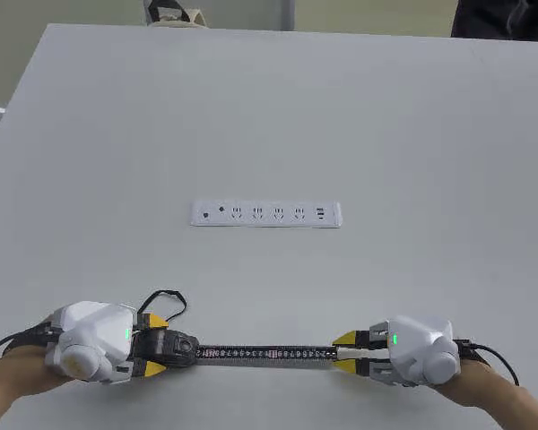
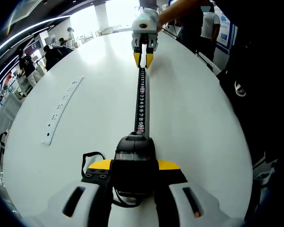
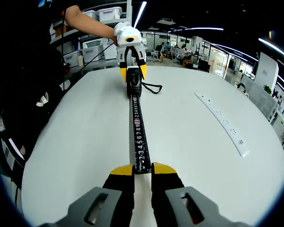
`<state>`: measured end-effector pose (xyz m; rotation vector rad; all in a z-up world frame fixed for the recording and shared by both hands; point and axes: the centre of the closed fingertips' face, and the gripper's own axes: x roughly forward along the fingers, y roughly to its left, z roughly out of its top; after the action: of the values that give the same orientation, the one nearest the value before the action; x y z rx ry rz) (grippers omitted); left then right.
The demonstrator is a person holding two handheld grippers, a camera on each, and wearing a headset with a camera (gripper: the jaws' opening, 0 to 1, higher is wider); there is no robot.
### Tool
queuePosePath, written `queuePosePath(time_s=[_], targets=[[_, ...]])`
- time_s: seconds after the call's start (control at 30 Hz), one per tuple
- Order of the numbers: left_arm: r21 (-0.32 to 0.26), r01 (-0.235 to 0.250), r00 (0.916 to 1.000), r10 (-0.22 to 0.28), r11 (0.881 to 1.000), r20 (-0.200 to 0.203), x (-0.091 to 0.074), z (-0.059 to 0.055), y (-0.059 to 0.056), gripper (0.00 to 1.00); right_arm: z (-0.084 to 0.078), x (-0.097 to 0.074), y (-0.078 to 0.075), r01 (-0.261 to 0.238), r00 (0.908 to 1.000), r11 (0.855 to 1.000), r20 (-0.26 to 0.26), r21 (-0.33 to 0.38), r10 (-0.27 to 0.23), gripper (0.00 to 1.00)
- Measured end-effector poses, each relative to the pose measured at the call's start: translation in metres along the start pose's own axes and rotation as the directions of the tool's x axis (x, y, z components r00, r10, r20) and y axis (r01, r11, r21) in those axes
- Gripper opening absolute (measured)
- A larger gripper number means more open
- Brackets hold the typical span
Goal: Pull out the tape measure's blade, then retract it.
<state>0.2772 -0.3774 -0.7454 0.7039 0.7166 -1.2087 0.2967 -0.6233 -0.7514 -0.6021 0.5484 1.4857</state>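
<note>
The black tape measure case sits low over the table near its front edge, and my left gripper is shut on it. In the left gripper view the case is clamped between the yellow-tipped jaws of that gripper. The numbered blade runs out flat along the table to my right gripper, which is shut on its end. In the right gripper view the blade leads from my right gripper to the case. A black wrist strap loops off the case.
A white power strip lies on the white table, well beyond the blade. It also lies to one side in the gripper views, as the power strip and the power strip. Shelves and people stand in the room behind.
</note>
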Motion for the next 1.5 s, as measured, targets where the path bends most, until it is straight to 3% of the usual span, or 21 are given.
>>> queuePosePath(time_s=[0.63, 1.0, 1.5], targets=[[-0.002, 0.004, 1.0, -0.004, 1.0, -0.001, 0.001, 0.001, 0.0, 0.29, -0.012, -0.007, 0.0, 0.006, 0.9999, 1.0, -0.016, 0.011, -0.006, 0.1], [0.006, 0.007, 1.0, -0.007, 1.0, -0.002, 0.003, 0.001, -0.001, 0.29, -0.021, -0.001, 0.003, -0.005, 0.9994, 1.0, -0.033, 0.019, 0.005, 0.11], [-0.017, 0.007, 1.0, -0.007, 1.0, 0.001, 0.006, 0.004, 0.0, 0.3, -0.024, 0.002, -0.003, 0.006, 0.9987, 1.0, -0.052, 0.013, -0.005, 0.13]])
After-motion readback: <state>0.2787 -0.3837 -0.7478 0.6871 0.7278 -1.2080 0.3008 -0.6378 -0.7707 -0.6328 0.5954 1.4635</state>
